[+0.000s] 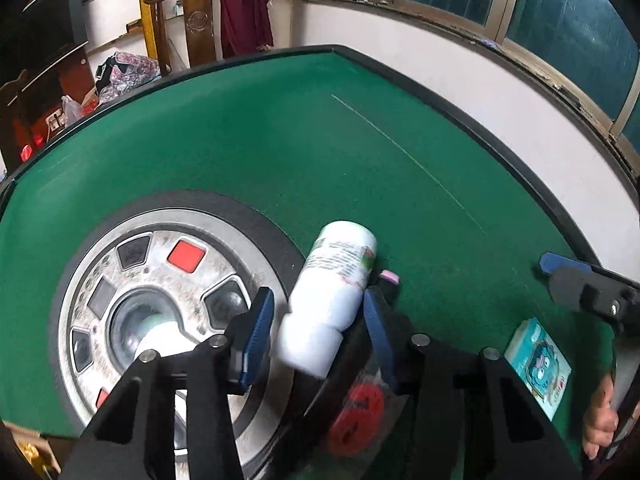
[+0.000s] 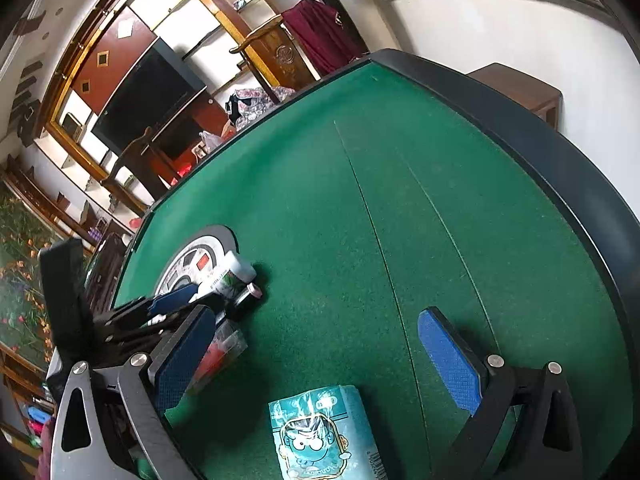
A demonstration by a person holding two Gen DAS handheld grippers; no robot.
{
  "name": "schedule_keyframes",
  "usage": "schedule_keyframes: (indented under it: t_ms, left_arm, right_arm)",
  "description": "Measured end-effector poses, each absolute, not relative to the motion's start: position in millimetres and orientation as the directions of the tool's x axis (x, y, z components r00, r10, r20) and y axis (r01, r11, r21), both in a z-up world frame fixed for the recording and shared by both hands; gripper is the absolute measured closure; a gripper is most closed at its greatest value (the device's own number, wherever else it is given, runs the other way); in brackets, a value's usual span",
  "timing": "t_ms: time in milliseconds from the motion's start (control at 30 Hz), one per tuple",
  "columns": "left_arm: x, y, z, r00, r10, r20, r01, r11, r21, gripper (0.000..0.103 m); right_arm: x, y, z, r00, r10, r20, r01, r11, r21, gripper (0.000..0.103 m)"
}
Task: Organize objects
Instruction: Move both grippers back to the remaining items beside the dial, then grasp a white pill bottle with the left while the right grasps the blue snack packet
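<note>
A white bottle lies on the green felt table beside the round silver hub, its cap towards me. My left gripper is shut on it, a blue pad against each side of its body; the right wrist view shows the same grip on the bottle. My right gripper stands wide open just above the felt. A teal tissue packet with a cartoon face lies flat between its fingers, nearer the camera than the pads and untouched.
A dark tube with a pink end lies against the bottle's right side. A clear packet with red contents sits under my left gripper. The table's black rim curves along the far and right sides. A person's hand shows at the lower right.
</note>
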State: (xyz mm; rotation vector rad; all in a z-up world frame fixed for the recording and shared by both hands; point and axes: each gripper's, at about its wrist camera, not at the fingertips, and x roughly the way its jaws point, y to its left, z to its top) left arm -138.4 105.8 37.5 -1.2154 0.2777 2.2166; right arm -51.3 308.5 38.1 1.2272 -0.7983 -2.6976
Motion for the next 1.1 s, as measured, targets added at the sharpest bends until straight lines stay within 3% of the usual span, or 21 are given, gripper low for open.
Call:
schedule_keyframes:
  t_ms: [200, 333, 400, 600, 867, 1100]
  left_arm:
    - [-151, 113, 28, -0.375, 0.42, -0.827, -0.567, -0.809, -0.154, 0.064]
    - [-146, 117, 28, -0.427, 0.397, -0.812, -0.567, -0.818, -0.101, 0.064]
    - [-145, 113, 30, -0.429, 0.389, -0.815, -0.546, -0.831, -0.11, 0.07]
    - [-130, 88, 50, -0.488, 0.392, -0.78, -0.485, -0.865, -0.132, 0.07]
    - [-56, 37, 100, -0.56, 0.423, -0.713, -0.457, -0.875, -0.16, 0.07]
    - [19, -9, 111, -0.597, 0.413, -0.688, -0.406, -0.895, -0.185, 0.07]
  right_arm:
    - [-52, 309, 34, -0.666, -0.267, -0.696, -0.158, -0.862, 0.482, 0.0]
    - [-53, 307, 31, -0.657, -0.277, -0.701, -0.157, -0.86, 0.486, 0.0]
    - [-53, 307, 31, -0.657, -0.27, -0.704, -0.157, -0.864, 0.478, 0.0]
    - [-52, 307, 26, -0.65, -0.261, -0.714, -0.167, -0.867, 0.469, 0.0]
    - [-54, 298, 26, -0.631, -0.247, -0.736, -0.143, -0.895, 0.423, 0.0]
    - [-50, 290, 24, -0.619, -0.221, -0.754, -0.126, -0.919, 0.373, 0.0]
